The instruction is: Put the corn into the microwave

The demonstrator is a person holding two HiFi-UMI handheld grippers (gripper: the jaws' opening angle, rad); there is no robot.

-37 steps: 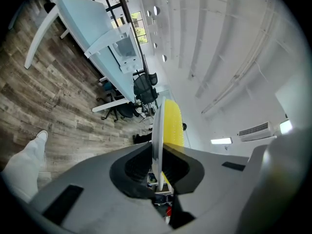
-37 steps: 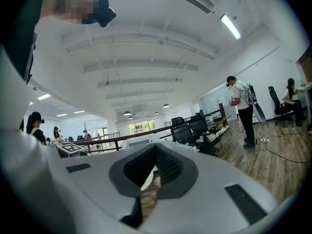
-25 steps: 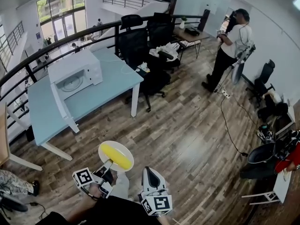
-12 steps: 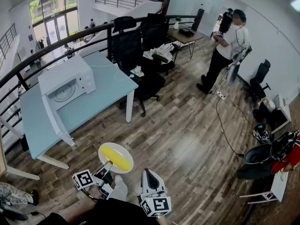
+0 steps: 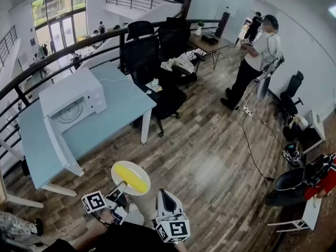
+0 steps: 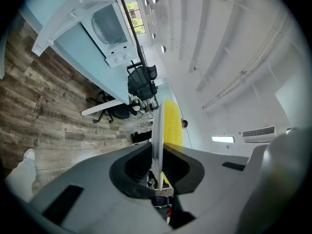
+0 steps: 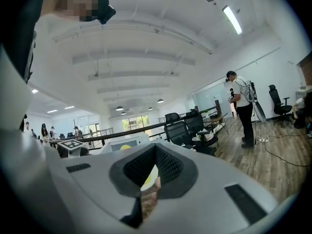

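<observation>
**Corn plate closes on the open microwave**

Closer than a second ago, the microwave (image 5: 79, 94) fills more of the head view and has slid down and to the left in it. The plate (image 5: 118, 168) and both grippers sit in the same place in the frame as before.

The microwave stands on a pale blue table (image 5: 107, 124), and its door (image 5: 60, 146) hangs wide open over the table's near edge. The corn (image 5: 131, 177), a single yellow cob, lies across the white plate. It is over the wood floor (image 5: 210, 156), in front of the microwave and well apart from it.

The left gripper (image 5: 122, 186) is clamped on the plate's near rim; its own view shows the rim edge-on between the jaws. The right gripper (image 5: 161, 193) rides just beside the plate, on the side away from the microwave. Its jaws are drawn together with nothing between them.

Black office chairs (image 5: 143, 50) crowd the table end to the microwave's right. Far beyond them, a person (image 5: 257, 54) stands on the floor.
</observation>
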